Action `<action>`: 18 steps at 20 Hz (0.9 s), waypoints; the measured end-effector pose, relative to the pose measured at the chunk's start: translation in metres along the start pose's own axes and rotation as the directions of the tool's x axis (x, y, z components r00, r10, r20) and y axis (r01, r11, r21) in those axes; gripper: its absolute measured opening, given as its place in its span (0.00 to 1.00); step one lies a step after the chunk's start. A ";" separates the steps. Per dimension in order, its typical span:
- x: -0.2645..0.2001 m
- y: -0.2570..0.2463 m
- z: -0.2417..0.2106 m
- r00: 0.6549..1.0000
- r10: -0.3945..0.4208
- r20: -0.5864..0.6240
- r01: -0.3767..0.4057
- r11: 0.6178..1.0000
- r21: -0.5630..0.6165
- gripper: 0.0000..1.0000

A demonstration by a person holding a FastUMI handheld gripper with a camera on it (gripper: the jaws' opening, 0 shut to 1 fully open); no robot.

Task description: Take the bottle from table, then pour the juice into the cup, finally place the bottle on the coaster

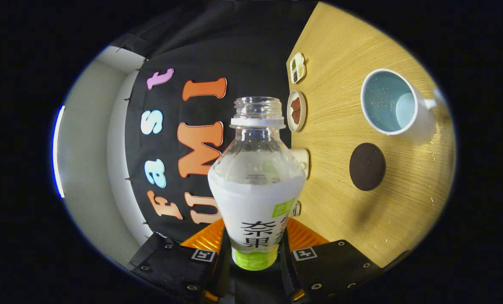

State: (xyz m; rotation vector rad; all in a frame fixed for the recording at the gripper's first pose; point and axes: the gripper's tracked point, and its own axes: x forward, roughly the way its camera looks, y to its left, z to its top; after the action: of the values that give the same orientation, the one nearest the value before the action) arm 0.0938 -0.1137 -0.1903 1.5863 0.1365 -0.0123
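A clear plastic bottle with a white label and no cap sits between my fingers, and my gripper is shut on its lower body. Clear liquid fills it to about the shoulder. The view is rolled, so the wooden table stands along the right side and the bottle lies tipped sideways relative to it. A white cup with a pale blue inside and a handle rests on the table, off to the right of the bottle's mouth. A dark round coaster lies on the table nearer the fingers than the cup.
Along the table's far edge by the black cloth wall are a small round dish with brown food, a divided dish, and a white object partly behind the bottle. A grey wall lies to the left.
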 end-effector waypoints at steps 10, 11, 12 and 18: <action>-0.002 0.007 0.000 1.000 0.011 0.018 -0.013 0.995 0.094 0.52; -0.002 0.007 0.001 1.000 0.007 0.020 -0.009 0.995 0.101 0.52; -0.002 0.006 0.002 1.000 0.004 0.022 -0.006 0.994 0.109 0.52; -0.003 0.004 0.004 1.000 0.000 0.025 -0.003 0.989 0.146 0.52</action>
State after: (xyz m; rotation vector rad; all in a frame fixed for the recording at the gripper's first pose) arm 0.0916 -0.1179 -0.1864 1.7316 0.1166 -0.0421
